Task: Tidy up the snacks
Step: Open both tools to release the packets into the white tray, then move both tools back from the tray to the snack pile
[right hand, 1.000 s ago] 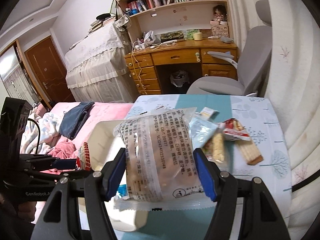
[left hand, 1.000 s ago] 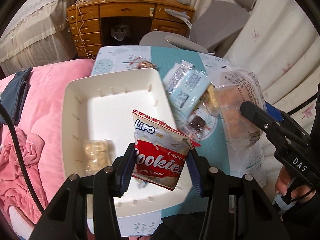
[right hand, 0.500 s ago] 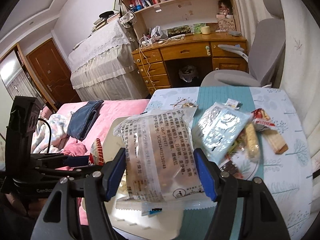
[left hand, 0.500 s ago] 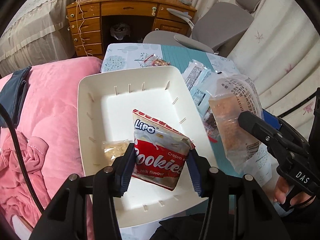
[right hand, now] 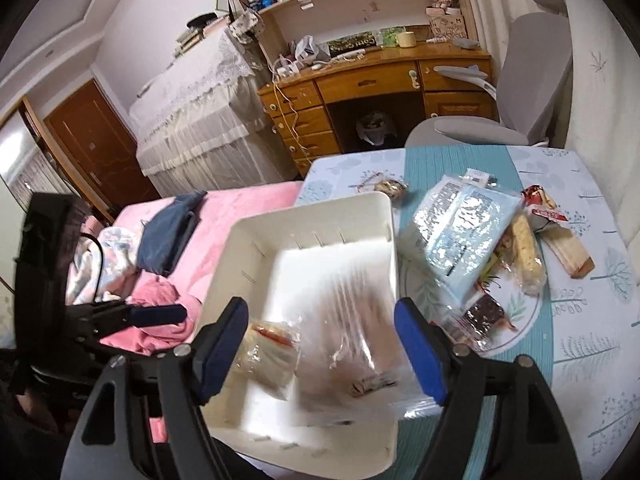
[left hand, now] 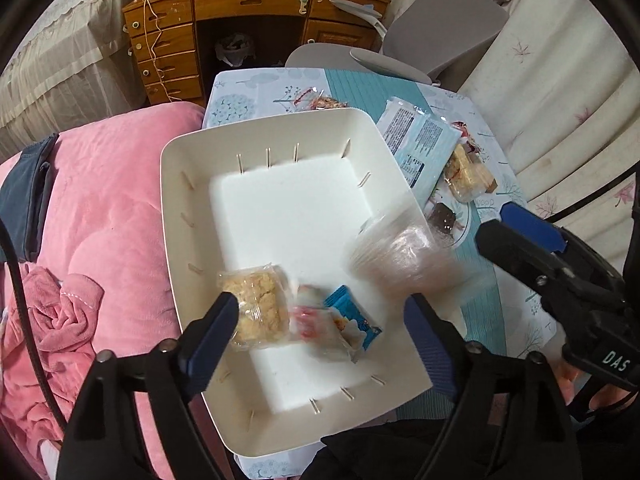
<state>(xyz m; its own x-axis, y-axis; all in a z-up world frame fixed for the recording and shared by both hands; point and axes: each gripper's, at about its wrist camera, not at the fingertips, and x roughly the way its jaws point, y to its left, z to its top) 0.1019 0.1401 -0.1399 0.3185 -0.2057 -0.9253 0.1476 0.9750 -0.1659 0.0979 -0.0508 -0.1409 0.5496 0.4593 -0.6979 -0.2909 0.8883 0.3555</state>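
Item: white bin, centre of left-wrist view, lower centre of right-wrist view; sits on the patterned table, next to pink bedding at frame left.

Contents, lower part of bin: clear-wrapped crumbly cake; red/white cookie pack, blurred, lying over a small blue packet. Clear bag w/ printed text, heavily motion-blurred, at bin's right wall; in right-wrist view it fills the lower centre.

Left gripper: jaws wide, have just been opening; cookie pack lies between the pads but neither pad touches it.

Right gripper: jaws apart, have just been opening; clear bag between them, gap visible each side (blur makes the edge hard to fix). Also seen at right edge of left-wrist view, w/ a hand on its grip.

Still on table, right of bin: pale-blue flat pack, yellow wafer bar, dark brownie piece, red-wrapped snack, tan biscuit bar. Small wrapped snack just beyond bin's far rim.

Bkgd, upper frame: wooden desk, grey chair.
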